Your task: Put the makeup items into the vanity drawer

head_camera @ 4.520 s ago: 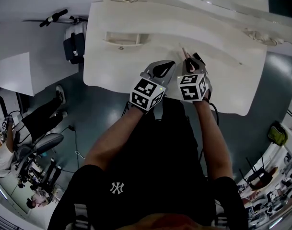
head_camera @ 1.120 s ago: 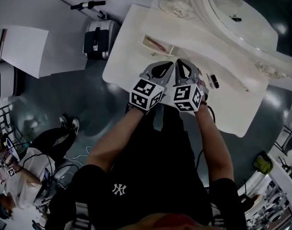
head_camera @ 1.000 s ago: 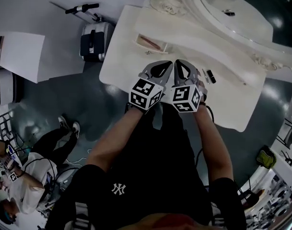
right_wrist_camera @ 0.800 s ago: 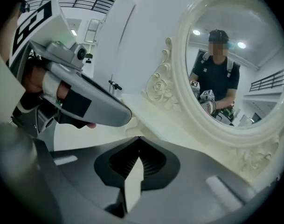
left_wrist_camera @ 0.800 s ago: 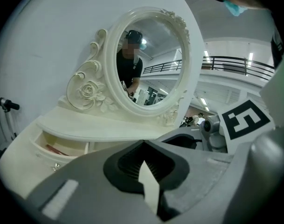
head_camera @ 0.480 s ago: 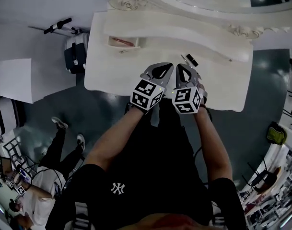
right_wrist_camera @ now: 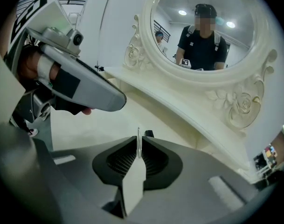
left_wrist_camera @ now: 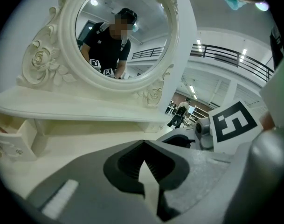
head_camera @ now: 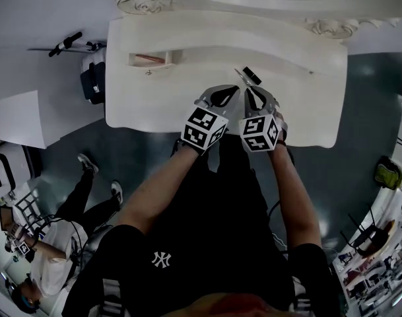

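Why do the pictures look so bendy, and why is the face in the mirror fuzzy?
Head view: the wide lens curves the straight edges of the vanity; it is dim. Left gripper view: dark corners; the face in the mirror was blurred afterwards. Right gripper view: ceiling lights glare in the mirror; the thin stick in the right gripper is a pale sliver.

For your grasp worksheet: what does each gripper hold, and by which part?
The right gripper pinches a thin pale stick by its near end. The left gripper is shut on nothing.
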### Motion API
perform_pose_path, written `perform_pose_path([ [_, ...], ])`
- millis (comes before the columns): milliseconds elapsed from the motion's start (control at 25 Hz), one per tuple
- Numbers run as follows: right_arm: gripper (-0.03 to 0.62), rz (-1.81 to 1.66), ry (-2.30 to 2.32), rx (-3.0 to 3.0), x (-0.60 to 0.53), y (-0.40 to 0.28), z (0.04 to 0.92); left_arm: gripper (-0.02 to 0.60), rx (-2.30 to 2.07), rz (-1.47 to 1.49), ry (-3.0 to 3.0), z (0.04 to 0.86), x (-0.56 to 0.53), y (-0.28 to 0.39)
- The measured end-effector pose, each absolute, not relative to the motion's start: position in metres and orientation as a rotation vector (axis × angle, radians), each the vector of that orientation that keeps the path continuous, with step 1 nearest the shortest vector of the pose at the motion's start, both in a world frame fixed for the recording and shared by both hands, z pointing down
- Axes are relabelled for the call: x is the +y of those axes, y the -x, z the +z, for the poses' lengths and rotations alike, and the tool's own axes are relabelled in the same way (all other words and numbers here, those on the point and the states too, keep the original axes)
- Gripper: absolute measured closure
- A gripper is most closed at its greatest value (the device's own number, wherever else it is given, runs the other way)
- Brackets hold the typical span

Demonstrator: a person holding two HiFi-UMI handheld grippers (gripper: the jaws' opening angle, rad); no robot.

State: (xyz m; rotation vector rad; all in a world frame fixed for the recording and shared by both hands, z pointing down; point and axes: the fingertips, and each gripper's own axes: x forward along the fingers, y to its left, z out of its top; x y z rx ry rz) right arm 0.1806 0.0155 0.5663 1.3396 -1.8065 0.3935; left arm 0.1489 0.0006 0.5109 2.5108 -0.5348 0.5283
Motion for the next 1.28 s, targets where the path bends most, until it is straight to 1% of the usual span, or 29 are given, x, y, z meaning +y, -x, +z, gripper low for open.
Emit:
perform_pose_path([
  [400, 0.511, 0.489, -1.236, -1.840, 0.009, -0.191, 0.607, 0.581, -0.570, 0.600, -2.455, 0.539, -0.006, -0.166],
  [800, 0.519, 0.537, -1.172, -1.854, 0.006, -0.193, 0.628, 0.581, -0.633, 0.632, -2.410, 0.552, -0.016, -0.161],
  [1040, 0.526, 0.524, -1.173, -1.835, 0.007, -0.190, 0.626, 0.581, -0.634, 0.619, -2.408, 0.550, -0.015, -0.149],
  [1280, 0.528, 0.472, -1.221, -1.839, 0.009, -0.173, 0.600, 0.581, -0.615, 0.589, -2.432, 0.543, -0.012, -0.131],
])
